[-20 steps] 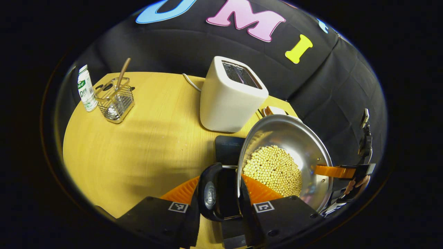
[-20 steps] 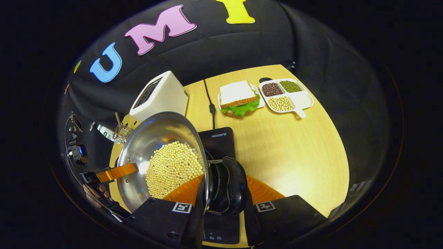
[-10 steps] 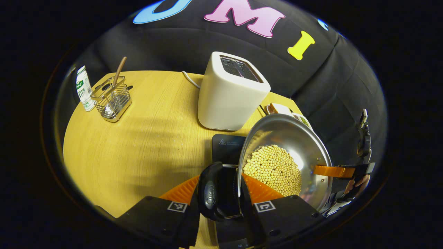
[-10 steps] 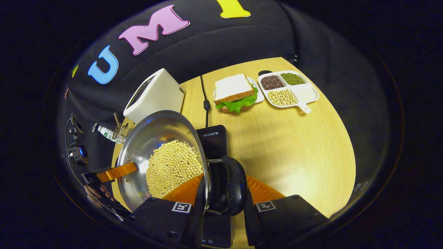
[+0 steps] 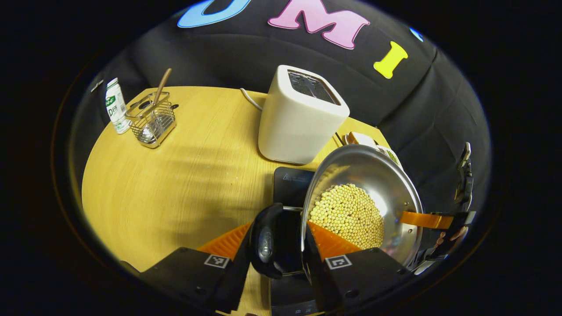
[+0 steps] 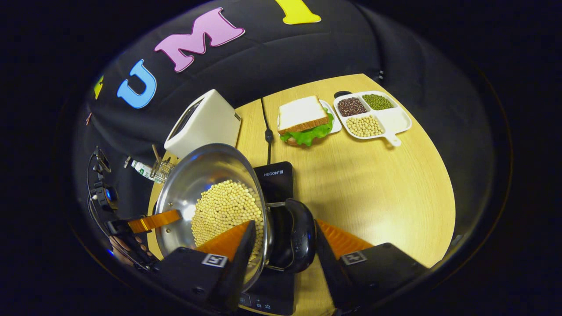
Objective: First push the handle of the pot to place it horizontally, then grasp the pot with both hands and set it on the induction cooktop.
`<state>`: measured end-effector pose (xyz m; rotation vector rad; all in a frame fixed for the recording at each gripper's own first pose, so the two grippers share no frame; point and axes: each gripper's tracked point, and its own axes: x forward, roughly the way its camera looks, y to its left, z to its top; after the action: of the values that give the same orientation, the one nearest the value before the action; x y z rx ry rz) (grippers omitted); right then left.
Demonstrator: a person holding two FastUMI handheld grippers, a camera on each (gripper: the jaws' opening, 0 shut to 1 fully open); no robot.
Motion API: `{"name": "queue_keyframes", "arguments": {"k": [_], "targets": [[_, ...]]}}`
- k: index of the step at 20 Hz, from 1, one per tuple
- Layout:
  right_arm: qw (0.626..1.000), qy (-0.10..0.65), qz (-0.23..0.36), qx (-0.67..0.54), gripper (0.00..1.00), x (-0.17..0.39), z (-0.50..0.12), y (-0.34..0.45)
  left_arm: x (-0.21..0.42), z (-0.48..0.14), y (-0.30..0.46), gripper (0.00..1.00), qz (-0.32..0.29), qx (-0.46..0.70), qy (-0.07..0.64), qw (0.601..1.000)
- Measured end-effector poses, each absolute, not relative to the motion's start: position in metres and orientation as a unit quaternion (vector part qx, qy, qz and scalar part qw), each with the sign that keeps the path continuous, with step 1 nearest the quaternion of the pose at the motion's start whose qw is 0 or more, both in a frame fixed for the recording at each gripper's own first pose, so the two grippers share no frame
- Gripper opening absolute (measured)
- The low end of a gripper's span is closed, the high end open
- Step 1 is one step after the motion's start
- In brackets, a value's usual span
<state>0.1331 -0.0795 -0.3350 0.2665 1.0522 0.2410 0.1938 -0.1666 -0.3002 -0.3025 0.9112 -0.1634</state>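
Observation:
A steel pot point(image 5: 373, 175) point(image 6: 197, 175) half full of pale soybeans point(image 5: 347, 215) stands over the black induction cooktop point(image 5: 292, 182) point(image 6: 276, 180). In the left gripper view, my left gripper point(image 5: 279, 224) is shut on the pot's black side handle point(image 5: 264, 239) and the rim beside it. In the right gripper view, my right gripper point(image 6: 284, 223) stands open around the opposite black handle point(image 6: 300, 239). One of its fingers hangs over the beans, a little off the rim. Each gripper also shows at the pot's far side in the other gripper's view.
A white toaster point(image 5: 300, 116) point(image 6: 204, 123) stands just behind the cooktop. A small bottle point(image 5: 116, 105) and a wire basket point(image 5: 153, 120) sit at the table's far left. A sandwich on a plate point(image 6: 305, 120), a divided dish of beans point(image 6: 373, 116) and a black cable point(image 6: 267, 131) lie behind.
My right gripper's fingers have spread apart and let go of the handle. My left gripper's fingers have widened only slightly. The pot has barely moved over the cooktop.

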Motion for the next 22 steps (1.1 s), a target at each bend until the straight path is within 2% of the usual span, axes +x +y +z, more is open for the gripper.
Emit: {"name": "queue_keyframes", "arguments": {"k": [1, 2, 3, 11, 17, 22], "targets": [[0.855, 0.489, 0.114, 0.131, 0.83, 0.133, -0.329, -0.08, 0.193, -0.297, -0.162, 0.78, -0.071, -0.14, 0.431, 0.888], [0.861, 0.478, 0.111, 0.134, 0.99, 0.134, -0.318, -0.083, 0.192, -0.289, -0.158, 0.87, -0.066, -0.137, 0.422, 0.894], [0.868, 0.466, 0.108, 0.133, 0.99, 0.136, -0.313, -0.084, 0.192, -0.28, -0.154, 0.97, -0.061, -0.135, 0.413, 0.899], [0.937, 0.332, 0.093, 0.052, 0.98, 0.13, -0.209, -0.097, 0.158, -0.16, -0.146, 0.95, -0.069, -0.125, 0.28, 0.95], [0.971, 0.214, 0.088, 0.051, 0.99, 0.115, -0.093, -0.089, 0.122, -0.051, -0.101, 0.95, -0.024, -0.1, 0.147, 0.984], [0.993, 0.083, 0.051, 0.061, 0.98, 0.087, -0.001, -0.104, 0.078, 0.014, -0.07, 0.95, 0.006, -0.058, 0.068, 0.996]]}}
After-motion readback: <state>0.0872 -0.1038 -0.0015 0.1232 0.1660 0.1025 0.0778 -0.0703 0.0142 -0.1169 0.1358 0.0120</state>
